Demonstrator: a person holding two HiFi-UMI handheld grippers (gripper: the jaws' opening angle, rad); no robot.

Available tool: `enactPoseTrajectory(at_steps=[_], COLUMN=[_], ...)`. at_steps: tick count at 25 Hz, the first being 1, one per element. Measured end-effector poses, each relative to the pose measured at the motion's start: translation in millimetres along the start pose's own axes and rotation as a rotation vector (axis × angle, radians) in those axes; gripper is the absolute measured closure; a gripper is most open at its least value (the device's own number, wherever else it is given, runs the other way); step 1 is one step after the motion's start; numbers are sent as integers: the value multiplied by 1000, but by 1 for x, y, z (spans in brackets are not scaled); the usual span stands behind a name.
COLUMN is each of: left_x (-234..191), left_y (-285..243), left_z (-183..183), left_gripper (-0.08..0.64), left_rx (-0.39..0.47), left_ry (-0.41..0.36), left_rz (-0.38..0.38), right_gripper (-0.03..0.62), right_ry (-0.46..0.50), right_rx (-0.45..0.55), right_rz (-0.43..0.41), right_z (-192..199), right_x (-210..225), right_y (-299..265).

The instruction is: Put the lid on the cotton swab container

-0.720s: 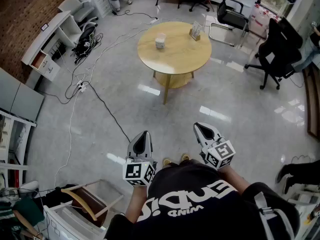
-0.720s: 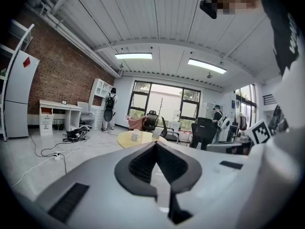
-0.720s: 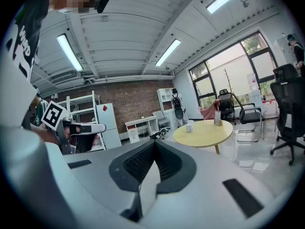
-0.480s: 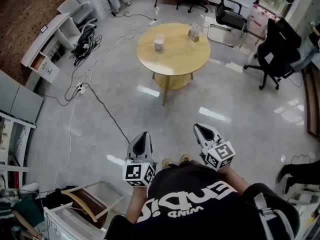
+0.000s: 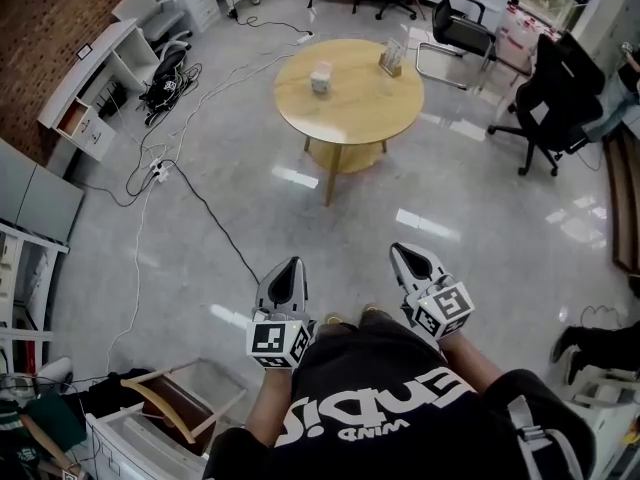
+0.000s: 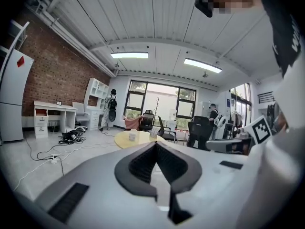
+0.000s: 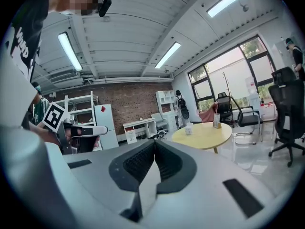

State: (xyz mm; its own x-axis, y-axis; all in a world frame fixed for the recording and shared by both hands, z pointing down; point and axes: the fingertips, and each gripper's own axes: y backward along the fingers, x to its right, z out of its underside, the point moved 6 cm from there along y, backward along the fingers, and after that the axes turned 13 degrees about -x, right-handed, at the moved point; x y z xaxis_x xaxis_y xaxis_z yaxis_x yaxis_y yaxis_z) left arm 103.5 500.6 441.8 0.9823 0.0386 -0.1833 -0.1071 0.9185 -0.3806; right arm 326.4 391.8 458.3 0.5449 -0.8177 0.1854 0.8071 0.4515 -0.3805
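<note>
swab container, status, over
Left gripper and right gripper shut, empty. Container on table, far ahead, not reached. Cable on floor, left.

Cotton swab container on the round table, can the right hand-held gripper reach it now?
Probably not. The right hand-held gripper is close to the person's body, while the cotton swab container sits on the round table across the floor. Nothing blocks it; it's just far.

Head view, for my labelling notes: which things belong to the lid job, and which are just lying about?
Job: cotton swab container, round table, left hand-held gripper, right hand-held gripper.
Lying about: floor cables, black office chair, white desk.
</note>
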Motion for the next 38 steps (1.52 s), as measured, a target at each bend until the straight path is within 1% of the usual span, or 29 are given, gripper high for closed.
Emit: enactPoseTrajectory(at_steps=[3,10,20,28,32,38], left_x=[-7,-26,-67,-95,-107,-131], left_y=[-2,-5,-37,-84,-114,-164], left_z=[7,3,-7,-29,-41,-69], left_gripper=[549,549,549,549,549,549], left_rx=[-14,-3,-1,6,4,-2], left_ry=[-13,-22,-13,-13,-6,15], left_rz=[21,61,67,74,74,72], right_gripper=[589,589,589,589,590,589], right_ry=[-26,-46,-40,-41,-42,-38], right_rx=[15,30,29,29,19,3], right_rz=[23,52,59,68,60,40], right_z=[5,4,-8,-26,-36,-67], right_x=[-7,-14,-5,28,51,84], right_y=[-3,-23,-75,-117,-146,-192])
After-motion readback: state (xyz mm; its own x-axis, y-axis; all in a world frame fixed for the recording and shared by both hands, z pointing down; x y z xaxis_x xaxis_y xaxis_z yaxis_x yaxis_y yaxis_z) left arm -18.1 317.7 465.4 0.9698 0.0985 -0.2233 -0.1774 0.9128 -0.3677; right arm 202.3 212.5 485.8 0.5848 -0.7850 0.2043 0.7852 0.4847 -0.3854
